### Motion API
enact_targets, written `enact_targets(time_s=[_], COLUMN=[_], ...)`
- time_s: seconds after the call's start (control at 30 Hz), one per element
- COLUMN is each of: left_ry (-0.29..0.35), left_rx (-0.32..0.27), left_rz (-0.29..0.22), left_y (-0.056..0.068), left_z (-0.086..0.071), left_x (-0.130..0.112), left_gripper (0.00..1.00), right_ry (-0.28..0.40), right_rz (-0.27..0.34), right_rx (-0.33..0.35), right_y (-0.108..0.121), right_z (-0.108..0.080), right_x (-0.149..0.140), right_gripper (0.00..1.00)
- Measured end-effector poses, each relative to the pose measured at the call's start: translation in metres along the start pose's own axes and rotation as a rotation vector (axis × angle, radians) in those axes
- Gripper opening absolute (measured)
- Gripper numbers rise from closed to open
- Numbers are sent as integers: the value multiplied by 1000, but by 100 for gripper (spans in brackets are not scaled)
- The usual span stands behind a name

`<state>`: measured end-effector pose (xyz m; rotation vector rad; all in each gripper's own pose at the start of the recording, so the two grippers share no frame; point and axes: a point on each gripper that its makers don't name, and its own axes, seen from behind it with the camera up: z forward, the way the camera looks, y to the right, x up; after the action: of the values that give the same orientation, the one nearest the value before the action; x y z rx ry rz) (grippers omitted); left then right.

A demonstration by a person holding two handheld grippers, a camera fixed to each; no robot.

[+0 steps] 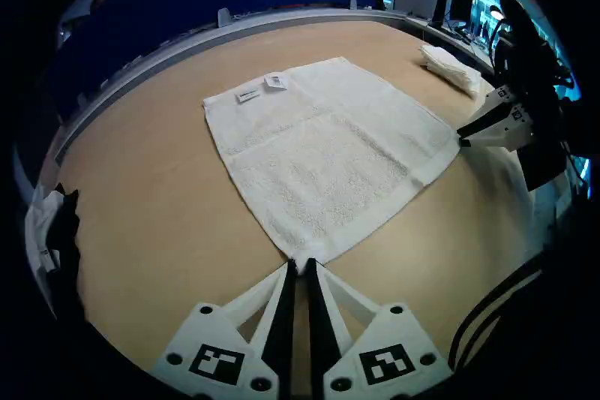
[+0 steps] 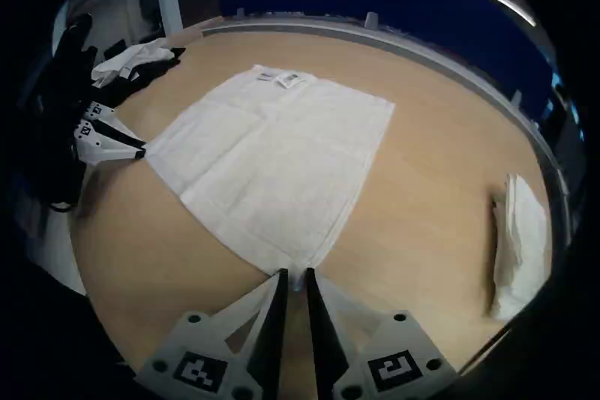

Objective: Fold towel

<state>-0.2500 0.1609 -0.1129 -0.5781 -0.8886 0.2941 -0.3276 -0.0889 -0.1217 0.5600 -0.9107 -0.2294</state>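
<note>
Pinching two neighbouring corners over pale wood.
Nipping one corner of the white, nubbly terry towel [image 1: 322,167] with the left hand-held gripper [image 1: 301,265], fingers closed to a slit. Same pinch on the next corner with the right hand-held gripper [image 2: 295,274]. Spread ahead of both as a rectangle on the smooth surface [image 1: 150,197], two sewn tags [image 1: 262,87] at the far edge. To its right, a folded white stack [image 2: 521,246]. In the right gripper view, beyond the left hand-held gripper, a heap of dark cloth [image 2: 146,76].
</note>
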Motion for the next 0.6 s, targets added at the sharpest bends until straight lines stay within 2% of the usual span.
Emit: enact_targets(time_s=[0.3,0.6], left_ry=[17,26], left_rx=[-23,-24], left_rz=[-60,-51], left_y=[2,3], left_z=[-1,-3], left_x=[6,8], left_gripper=[10,10], right_ry=[-1,4], right_rz=[7,1], right_rx=[6,6], right_y=[2,1], right_z=[-3,-6], right_x=[2,6], right_gripper=[12,10])
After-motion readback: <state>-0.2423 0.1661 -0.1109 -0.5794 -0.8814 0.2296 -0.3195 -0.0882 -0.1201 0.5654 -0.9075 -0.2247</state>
